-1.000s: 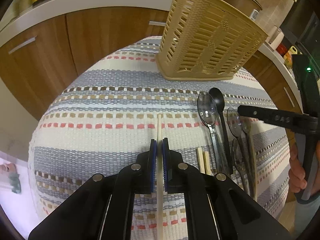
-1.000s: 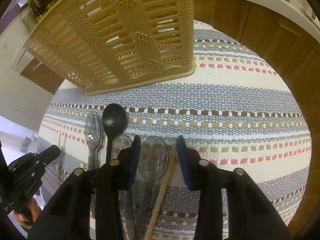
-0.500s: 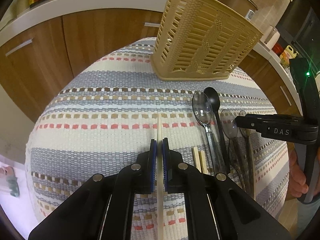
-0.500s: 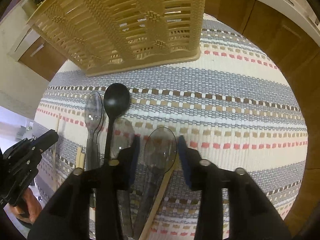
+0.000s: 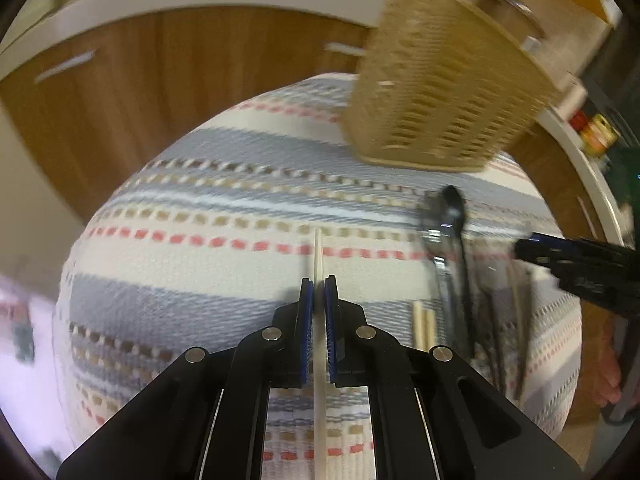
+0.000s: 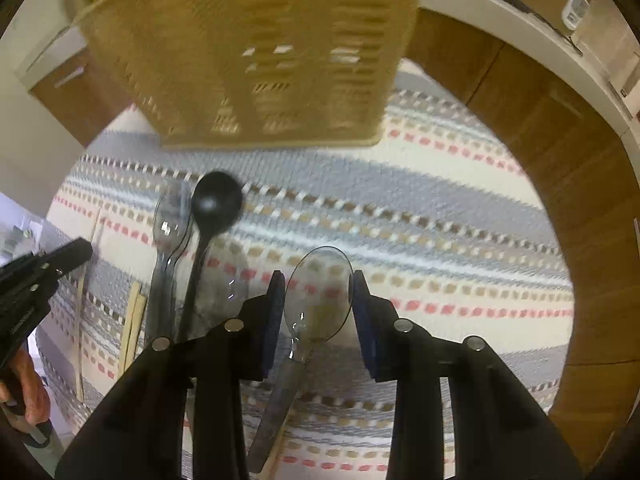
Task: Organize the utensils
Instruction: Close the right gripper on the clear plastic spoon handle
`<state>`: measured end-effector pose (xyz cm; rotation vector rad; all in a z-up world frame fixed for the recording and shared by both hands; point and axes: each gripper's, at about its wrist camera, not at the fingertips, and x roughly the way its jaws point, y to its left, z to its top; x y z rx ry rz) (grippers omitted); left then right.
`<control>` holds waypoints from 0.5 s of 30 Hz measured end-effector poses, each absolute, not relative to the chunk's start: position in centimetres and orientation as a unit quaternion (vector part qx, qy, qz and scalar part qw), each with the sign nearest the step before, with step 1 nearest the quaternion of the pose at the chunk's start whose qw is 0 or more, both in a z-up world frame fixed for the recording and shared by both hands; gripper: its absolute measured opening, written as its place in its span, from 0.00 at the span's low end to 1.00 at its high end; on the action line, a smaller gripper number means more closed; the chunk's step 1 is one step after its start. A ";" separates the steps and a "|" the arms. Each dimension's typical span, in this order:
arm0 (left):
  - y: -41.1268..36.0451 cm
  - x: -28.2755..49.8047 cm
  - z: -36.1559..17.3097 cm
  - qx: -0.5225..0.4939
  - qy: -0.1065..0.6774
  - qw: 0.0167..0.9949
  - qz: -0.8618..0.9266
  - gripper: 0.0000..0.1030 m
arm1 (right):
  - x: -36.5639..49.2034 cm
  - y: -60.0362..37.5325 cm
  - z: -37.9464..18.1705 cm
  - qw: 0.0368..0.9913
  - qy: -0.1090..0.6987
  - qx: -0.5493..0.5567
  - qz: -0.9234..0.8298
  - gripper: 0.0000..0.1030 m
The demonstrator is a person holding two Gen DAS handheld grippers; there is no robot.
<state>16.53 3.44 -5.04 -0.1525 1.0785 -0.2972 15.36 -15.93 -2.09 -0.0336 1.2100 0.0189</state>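
My left gripper (image 5: 319, 284) is shut on a pale wooden chopstick (image 5: 318, 252) that runs forward between the blue pads, above the striped cloth. My right gripper (image 6: 318, 284) is open, its pads on either side of a clear plastic spoon (image 6: 320, 292) that lies on the cloth. A black spoon (image 6: 216, 204) and another clear spoon (image 6: 170, 216) lie to its left. The beige slotted utensil basket (image 5: 444, 92) stands at the far side of the table and fills the top of the right wrist view (image 6: 260, 52).
Two more chopsticks (image 5: 423, 324) lie beside the spoons on the striped tablecloth (image 5: 200, 220). Wooden cabinets (image 5: 180, 72) with a white counter run behind the table. The right gripper's tip (image 5: 560, 252) shows at the right edge of the left wrist view.
Both views are now motion-blurred. The left gripper has swung left with the chopstick, so the basket sits further right. The right gripper has moved forward over the clear spoon, nearer the basket.
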 end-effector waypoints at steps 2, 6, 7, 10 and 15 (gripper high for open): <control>3.5 16.7 -5.0 -0.072 0.514 0.845 -0.128 0.04 | 15.8 -17.2 -1.9 0.820 0.572 -0.019 0.004 0.30; 3.4 17.0 -5.3 -0.080 0.523 0.841 -0.112 0.04 | 16.8 -18.7 -2.6 0.805 0.591 -0.046 0.006 0.30; 3.6 17.1 -5.2 -0.088 0.523 0.841 -0.101 0.04 | 16.9 -19.0 -2.8 0.804 0.593 -0.049 0.006 0.30; 4.7 17.5 -5.1 -0.134 0.521 0.840 -0.068 0.04 | 17.0 -19.0 -3.0 0.801 0.596 -0.048 0.025 0.30; 5.2 17.7 -5.3 -0.146 0.526 0.836 -0.057 0.04 | 16.1 -17.7 -2.8 0.795 0.592 -0.102 0.081 0.30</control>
